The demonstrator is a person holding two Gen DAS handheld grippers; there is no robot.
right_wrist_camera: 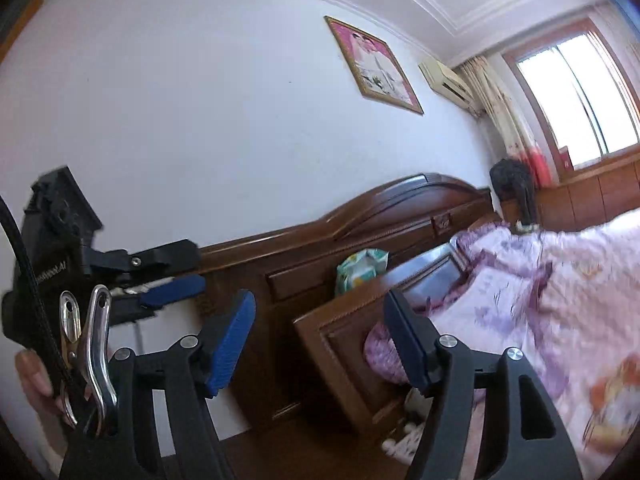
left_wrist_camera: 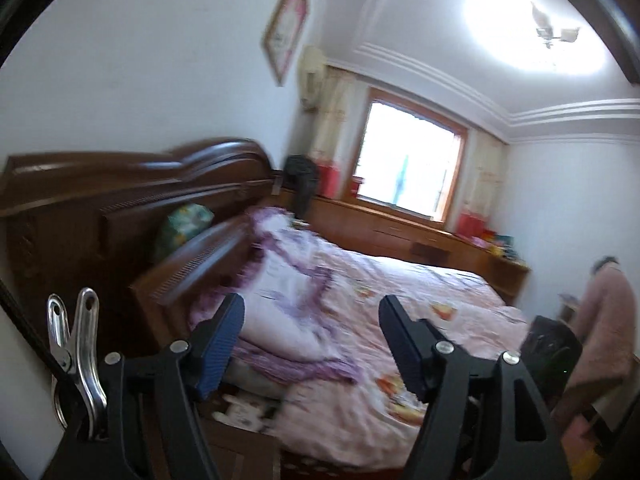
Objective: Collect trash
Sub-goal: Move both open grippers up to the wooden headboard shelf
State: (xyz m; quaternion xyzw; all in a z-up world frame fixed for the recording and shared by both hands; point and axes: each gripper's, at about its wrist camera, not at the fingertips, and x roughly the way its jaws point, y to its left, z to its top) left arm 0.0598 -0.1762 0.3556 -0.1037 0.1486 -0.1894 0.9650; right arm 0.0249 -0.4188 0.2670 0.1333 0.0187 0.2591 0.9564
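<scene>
My left gripper is held up over the near side of a bed, jaws open, with nothing between the blue pads. My right gripper is open too and holds nothing; it faces the wooden headboard. The left gripper also shows at the left of the right wrist view, with a hand below it. A crumpled green and white packet lies on the ledge behind the inner bed board. Low down beside the bed lies a blurred white thing; what it is I cannot tell.
A pink and purple quilt covers the bed. Wooden cabinets run under the window. A person in a pink top bends at the far right, beside a dark object. A framed picture hangs on the white wall.
</scene>
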